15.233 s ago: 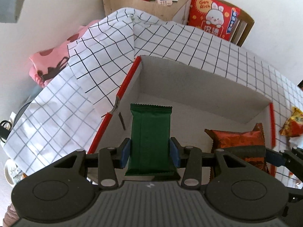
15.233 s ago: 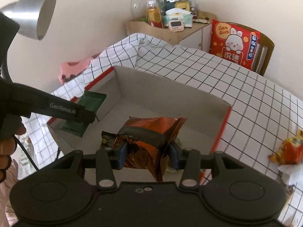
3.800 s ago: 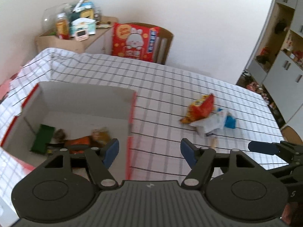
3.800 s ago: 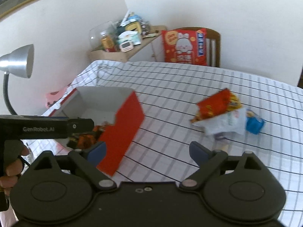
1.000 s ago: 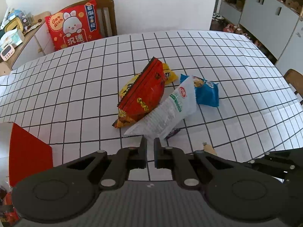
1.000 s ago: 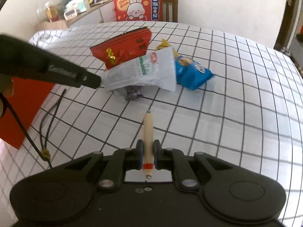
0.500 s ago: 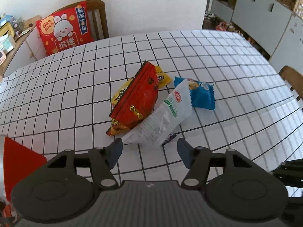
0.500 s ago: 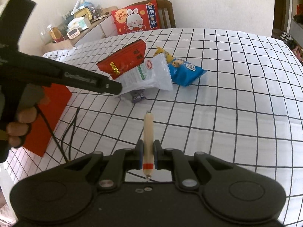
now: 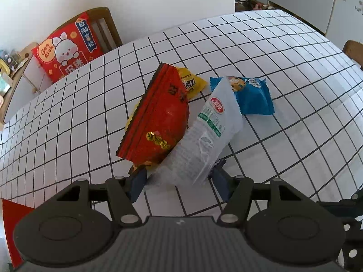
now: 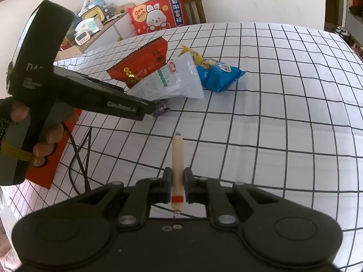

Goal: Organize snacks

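Left wrist view: the snack pile has grown to fill mid-frame, white packet (image 9: 204, 140) now between the left gripper (image 9: 179, 184)'s just-opened fingers, unpressed. Lower centre, the right gripper (image 10: 177, 187) stays clamped on the sausage stick (image 10: 177, 158).

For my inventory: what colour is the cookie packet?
Blue cookie packet, clearest in the left wrist view.

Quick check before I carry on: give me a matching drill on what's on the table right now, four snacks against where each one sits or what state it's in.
Things:
1. white packet
2. red bag
3. blue packet
4. sausage stick

Places or states:
A. clamped in the right gripper
B. near end between the open left gripper pads
C. at the far right of the pile
D. lying over a yellow packet

Pairs: 1-B, 2-D, 3-C, 4-A
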